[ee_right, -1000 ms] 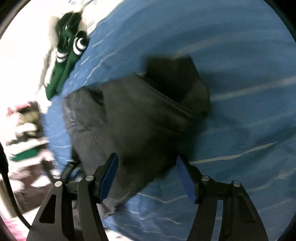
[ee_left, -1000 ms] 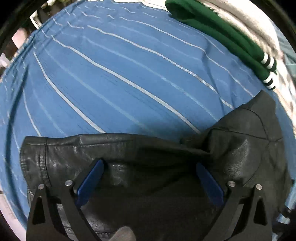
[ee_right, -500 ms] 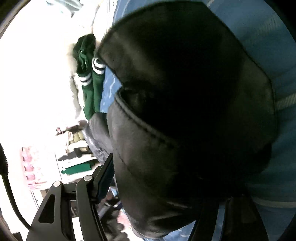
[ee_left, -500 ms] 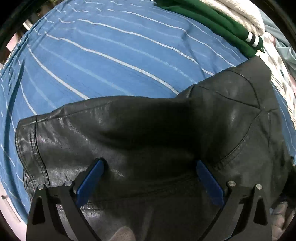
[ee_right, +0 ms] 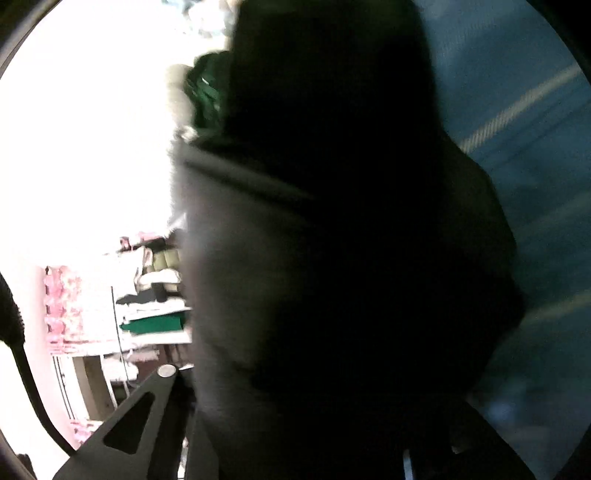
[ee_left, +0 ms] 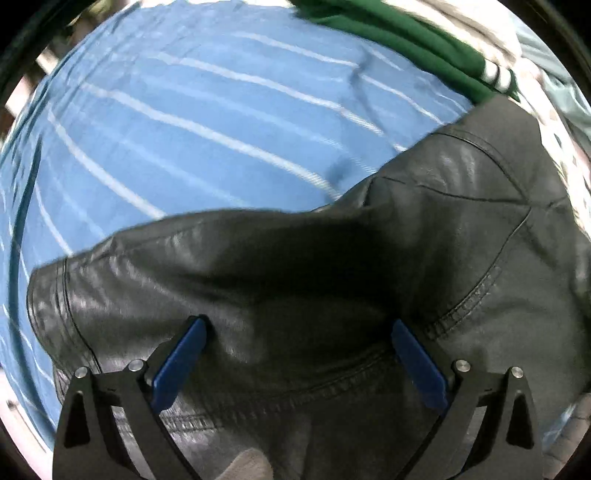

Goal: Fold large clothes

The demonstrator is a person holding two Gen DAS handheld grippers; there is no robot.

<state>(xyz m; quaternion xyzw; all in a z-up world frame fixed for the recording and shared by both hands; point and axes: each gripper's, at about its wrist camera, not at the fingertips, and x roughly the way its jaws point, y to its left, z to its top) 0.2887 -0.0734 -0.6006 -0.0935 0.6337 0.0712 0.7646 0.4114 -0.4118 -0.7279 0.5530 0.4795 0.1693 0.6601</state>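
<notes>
Crowding closer since half a second ago, black leather jacket [ee_right: 332, 240] blotting out right gripper [ee_right: 295, 424], jaw state impossible to tell. Lying over blue striped sheet [ee_left: 184, 129] near green garment [ee_left: 406, 40]; left gripper [ee_left: 295, 354] spreading wide above it.

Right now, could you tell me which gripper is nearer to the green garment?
Hard to call; probably the right. The left gripper sits over the black jacket, the green garment across the blue sheet. In the right view the garment peeks from behind the jacket.
</notes>
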